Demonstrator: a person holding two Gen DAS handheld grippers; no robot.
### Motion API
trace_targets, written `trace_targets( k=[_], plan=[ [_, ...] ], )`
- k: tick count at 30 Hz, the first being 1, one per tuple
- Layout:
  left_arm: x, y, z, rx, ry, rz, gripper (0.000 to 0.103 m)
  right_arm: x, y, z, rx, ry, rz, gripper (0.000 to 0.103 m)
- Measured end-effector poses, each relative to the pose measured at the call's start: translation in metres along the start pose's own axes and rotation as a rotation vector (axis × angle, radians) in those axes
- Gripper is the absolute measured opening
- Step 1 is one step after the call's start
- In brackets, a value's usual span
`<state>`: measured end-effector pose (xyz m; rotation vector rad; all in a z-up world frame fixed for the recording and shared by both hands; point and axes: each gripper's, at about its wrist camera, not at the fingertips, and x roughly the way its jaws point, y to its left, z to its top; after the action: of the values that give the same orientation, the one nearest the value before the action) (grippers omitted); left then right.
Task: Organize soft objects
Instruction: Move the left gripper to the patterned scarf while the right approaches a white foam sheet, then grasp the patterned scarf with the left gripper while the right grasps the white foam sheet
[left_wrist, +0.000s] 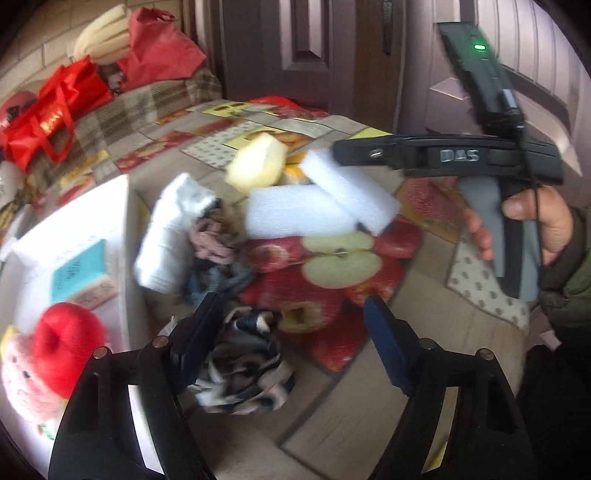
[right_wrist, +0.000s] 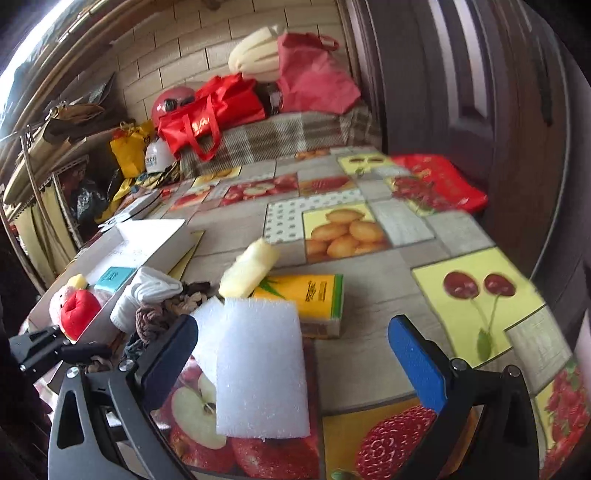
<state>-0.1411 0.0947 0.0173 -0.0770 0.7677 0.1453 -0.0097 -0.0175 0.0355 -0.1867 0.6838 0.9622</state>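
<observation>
My left gripper (left_wrist: 295, 325) hangs open over a fruit-print tablecloth (left_wrist: 369, 406). A crumpled black-and-white cloth (left_wrist: 243, 362) lies by its left finger (left_wrist: 199, 332), and the right pad is clear of it. Beyond are rolled white socks (left_wrist: 166, 236), brownish cloth (left_wrist: 214, 240), two white foam blocks (left_wrist: 299, 214) and a yellow sponge (left_wrist: 255, 162). My right gripper (right_wrist: 295, 354) is open, and a white foam block (right_wrist: 262, 369) lies between its fingers with gaps on both sides. A hand (left_wrist: 535, 214) holds that gripper at the right of the left wrist view.
A white box (left_wrist: 122, 229) at the left holds a red plush (left_wrist: 66, 343), a pink toy (left_wrist: 22, 380) and a teal sponge (left_wrist: 77, 269). A yellow tissue pack (right_wrist: 306, 295) sits behind the foam. Red bags (right_wrist: 207, 114) lie on a checked bench, and a dark door (right_wrist: 461, 92) stands at the right.
</observation>
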Motion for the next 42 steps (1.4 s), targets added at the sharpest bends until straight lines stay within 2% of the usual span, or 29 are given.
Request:
trace_targets(
  k=[2, 5, 6, 7, 8, 10, 12, 15, 17, 19, 24, 25, 26, 29, 32, 35, 37, 39, 42],
  plan=[
    [-0.001, -0.007, 0.001, 0.017, -0.006, -0.024, 0.079, 0.008, 0.006, -0.001, -0.027, 0.049, 0.021, 0.099],
    [-0.012, -0.008, 0.004, 0.007, -0.051, -0.009, 0.079, 0.021, 0.019, -0.004, -0.083, 0.122, 0.007, 0.091],
    [-0.020, -0.002, 0.003, -0.021, -0.075, 0.001, 0.079, 0.025, 0.021, -0.005, -0.095, 0.149, 0.008, 0.078],
    [-0.025, 0.002, 0.002, -0.038, -0.090, 0.014, 0.079, 0.028, 0.021, -0.006, -0.097, 0.162, 0.009, 0.059],
    [-0.030, 0.006, 0.000, -0.050, -0.101, 0.033, 0.079, 0.029, 0.020, -0.007, -0.093, 0.176, 0.026, 0.055],
    [-0.037, 0.011, -0.004, -0.059, -0.102, 0.061, 0.079, 0.026, 0.017, -0.007, -0.085, 0.168, 0.045, 0.053],
    [-0.037, 0.015, -0.005, -0.064, -0.086, 0.051, 0.079, 0.020, 0.014, -0.007, -0.071, 0.143, 0.048, 0.053],
    [-0.024, 0.010, -0.002, -0.052, -0.046, 0.051, 0.079, 0.013, 0.009, -0.006, -0.041, 0.108, 0.046, 0.053],
    [-0.014, 0.004, 0.000, -0.033, -0.014, 0.079, 0.079, 0.011, 0.006, -0.005, -0.023, 0.094, 0.048, 0.053],
    [-0.004, -0.002, 0.002, -0.005, 0.015, 0.110, 0.079, 0.011, 0.006, -0.004, -0.018, 0.093, 0.048, 0.053],
    [0.018, -0.005, 0.004, 0.022, 0.097, 0.129, 0.078, 0.010, 0.006, -0.003, -0.028, 0.086, 0.042, 0.053],
    [0.018, -0.005, 0.003, 0.025, 0.092, 0.122, 0.073, 0.009, 0.007, -0.003, -0.028, 0.082, 0.039, 0.053],
    [0.017, -0.005, 0.003, 0.025, 0.087, 0.110, 0.053, 0.009, 0.007, -0.002, -0.028, 0.077, 0.037, 0.053],
    [0.014, -0.003, 0.002, 0.013, 0.065, 0.089, 0.048, 0.006, 0.008, -0.002, -0.027, 0.064, 0.036, 0.053],
    [0.003, -0.003, 0.001, 0.011, 0.001, 0.077, 0.045, 0.001, 0.008, -0.003, -0.026, 0.032, 0.036, 0.053],
    [-0.020, -0.004, -0.003, 0.004, -0.114, 0.062, 0.045, -0.010, 0.009, -0.003, -0.026, -0.029, 0.029, 0.053],
    [-0.042, 0.001, -0.007, -0.023, -0.226, 0.058, 0.045, -0.023, 0.010, -0.005, -0.021, -0.104, 0.028, 0.053],
    [-0.064, 0.009, -0.015, -0.072, -0.338, 0.079, 0.045, -0.035, 0.011, -0.007, -0.013, -0.182, 0.028, 0.053],
    [-0.085, 0.024, -0.025, -0.166, -0.426, 0.174, 0.045, -0.049, 0.018, -0.010, -0.016, -0.273, 0.011, 0.053]
  ],
)
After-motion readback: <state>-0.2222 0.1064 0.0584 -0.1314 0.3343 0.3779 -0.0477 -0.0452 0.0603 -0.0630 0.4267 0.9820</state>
